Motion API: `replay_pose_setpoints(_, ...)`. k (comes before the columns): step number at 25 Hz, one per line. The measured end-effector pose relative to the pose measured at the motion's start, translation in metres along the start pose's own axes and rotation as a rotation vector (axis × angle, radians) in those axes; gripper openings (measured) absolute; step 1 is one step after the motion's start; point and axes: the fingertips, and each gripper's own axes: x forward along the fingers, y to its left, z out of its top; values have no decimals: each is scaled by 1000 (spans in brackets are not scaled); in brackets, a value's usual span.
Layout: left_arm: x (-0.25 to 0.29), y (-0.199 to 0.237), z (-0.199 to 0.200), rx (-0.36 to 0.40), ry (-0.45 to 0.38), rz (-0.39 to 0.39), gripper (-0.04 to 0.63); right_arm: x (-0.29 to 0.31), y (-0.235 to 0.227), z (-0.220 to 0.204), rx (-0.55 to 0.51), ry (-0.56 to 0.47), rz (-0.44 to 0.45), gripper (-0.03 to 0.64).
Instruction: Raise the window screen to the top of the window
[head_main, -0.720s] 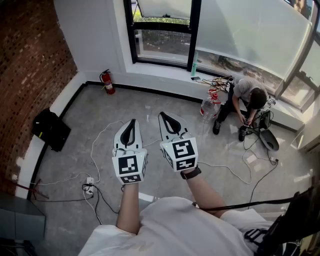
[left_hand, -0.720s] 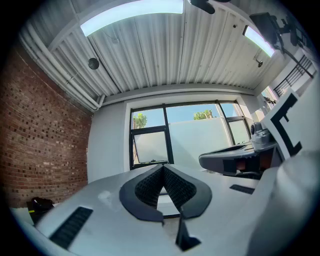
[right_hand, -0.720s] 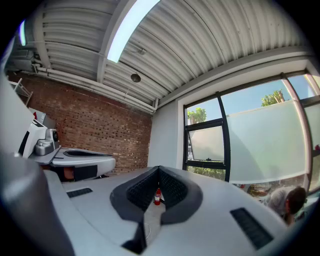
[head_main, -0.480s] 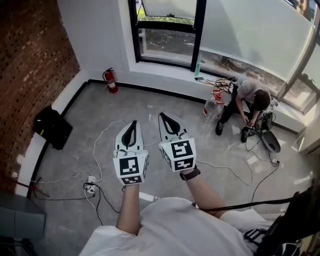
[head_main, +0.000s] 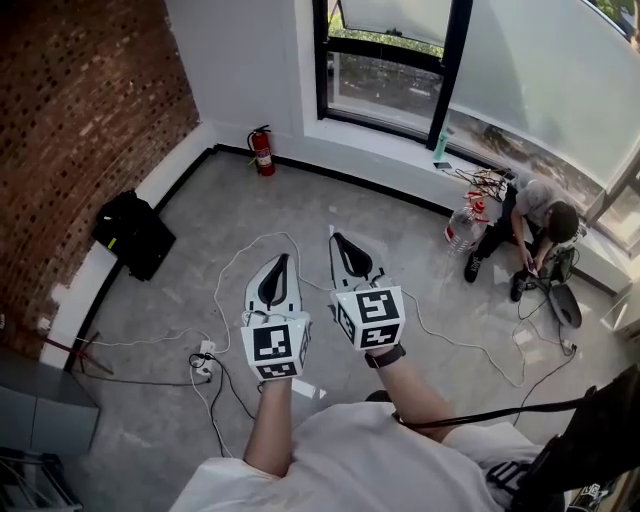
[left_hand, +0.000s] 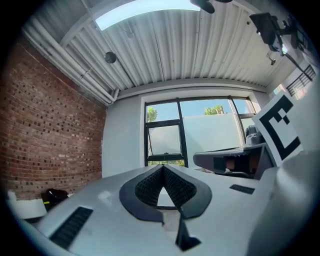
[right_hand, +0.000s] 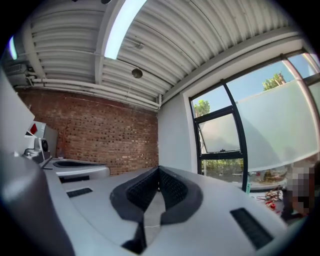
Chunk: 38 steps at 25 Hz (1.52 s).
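Left gripper (left_hand: 162, 168) held level, jaws shut tip to tip, nothing between them. Beyond, a black-framed window (left_hand: 165, 135) set in a white wall, with a pale window screen (left_hand: 212, 132) across its right panes and sky and treetops above it. Brick wall (left_hand: 50, 130) at left, right gripper (left_hand: 200, 160) alongside at right.

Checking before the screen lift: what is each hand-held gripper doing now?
Left hand-held gripper: closed, holding nothing.
Right hand-held gripper: closed, holding nothing.
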Motion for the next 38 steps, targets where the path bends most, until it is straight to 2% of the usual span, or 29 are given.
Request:
replay_pose_setpoints(2,0,18,-12,-31,14,16,0,10,16,2,-34,-24,24,0)
replay_pose_setpoints(5,11,32,-33,-70,54,33,0,24,15,-6,-69,-6,35,0)
replay_pose_setpoints(11,71,45,-55,-71,89,67,0,87,-39,-33,24,40,29,0)
replay_pose_setpoints(14,114,53,-49,-40,106,75,0,131,-60,-23,38,38,67,0)
replay_pose_setpoints(17,171,51,-28,3,71,70,0,173,-100,4,0,-11,30,0)
replay_pose_setpoints(19,212,43,-16,19,37,60,0,194,-127,21,-66,-64,6,0)
replay_pose_setpoints(22,269,33,-9,13,-8,46,0,222,-156,29,-144,-92,42,0)
replay_pose_setpoints(26,336,17,-10,3,-29,47,0,258,-226,6,-40,0,-27,0)
replay_pose_setpoints(29,377,4,-21,1,-10,24,0,277,-275,-19,17,68,-83,0)
replay_pose_setpoints(34,434,25,-55,-27,86,43,0,318,-311,-40,36,116,-121,0)
replay_pose_setpoints(38,498,33,-79,-50,109,-11,0,364,-337,-53,18,121,-150,0)
